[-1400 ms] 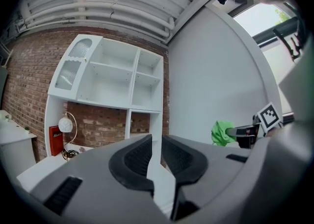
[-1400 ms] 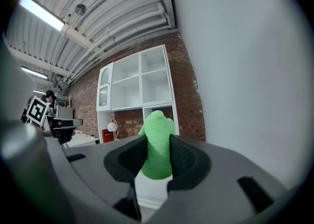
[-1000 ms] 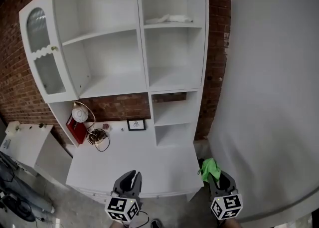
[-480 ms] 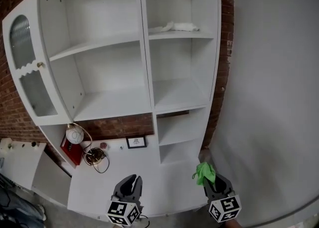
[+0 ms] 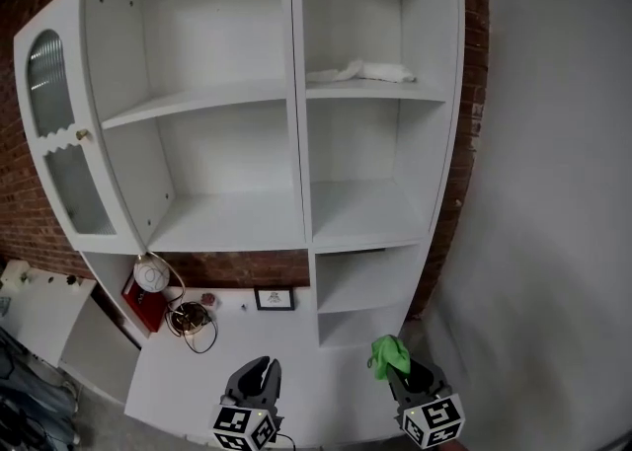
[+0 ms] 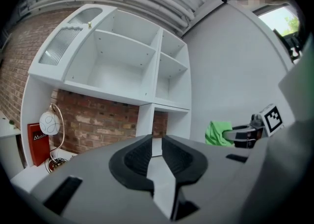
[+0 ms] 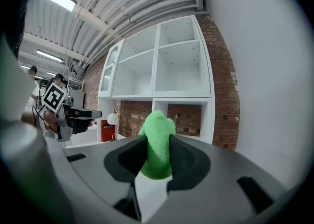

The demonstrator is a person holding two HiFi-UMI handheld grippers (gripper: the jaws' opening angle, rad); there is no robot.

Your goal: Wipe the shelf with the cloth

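The tall white shelf unit (image 5: 296, 143) stands in front of me against a brick wall, also seen in the left gripper view (image 6: 122, 66) and right gripper view (image 7: 162, 66). My right gripper (image 5: 397, 368) is low at the right, shut on a bunched green cloth (image 5: 387, 352) that pokes up between its jaws (image 7: 157, 137). The cloth (image 6: 218, 133) is also visible from the left gripper. My left gripper (image 5: 260, 372) hangs low over the desk surface, its jaws a narrow gap apart (image 6: 157, 142) and holding nothing.
A white rag (image 5: 360, 71) lies on the upper right shelf. A glass cabinet door (image 5: 54, 123) stands open at the left. On the desk sit a round lamp (image 5: 150, 274), a red box (image 5: 138, 303), cables (image 5: 193, 319) and a small frame (image 5: 274, 298). A grey wall (image 5: 553, 202) is at the right.
The view has lifted and drawn closer to the shelf unit, which now fills more of the picture. Both grippers sit lower in view; the right one with the cloth has shifted left.
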